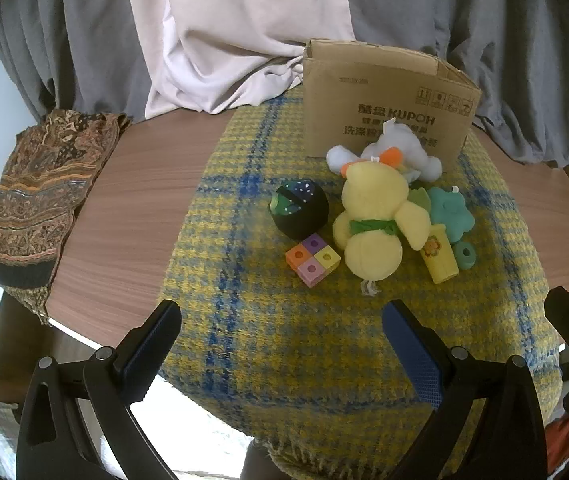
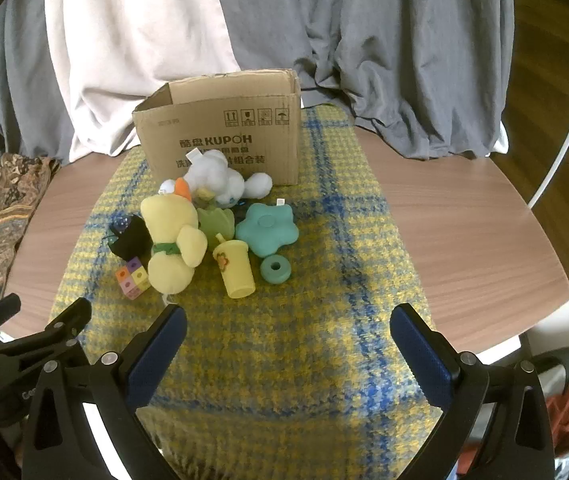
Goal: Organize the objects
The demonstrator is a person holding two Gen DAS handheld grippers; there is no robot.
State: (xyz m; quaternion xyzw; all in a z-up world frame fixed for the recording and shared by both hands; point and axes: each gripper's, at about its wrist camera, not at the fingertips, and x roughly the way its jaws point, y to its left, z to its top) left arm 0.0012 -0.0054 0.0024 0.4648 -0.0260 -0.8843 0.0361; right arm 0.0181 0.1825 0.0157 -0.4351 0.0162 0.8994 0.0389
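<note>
Both grippers, left and right, hovering near the plaid blanket on the bench, jaws wide apart, gripping nothing; toys heaped mid-blanket just before the far cardboard box: yellow duck, cup, black ball, colored cube

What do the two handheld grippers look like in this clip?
The left gripper and right gripper match: black angular frames with silver bolt heads, jaws lined with blue textured pads. No cables, sleeves or hands are in view.
</note>
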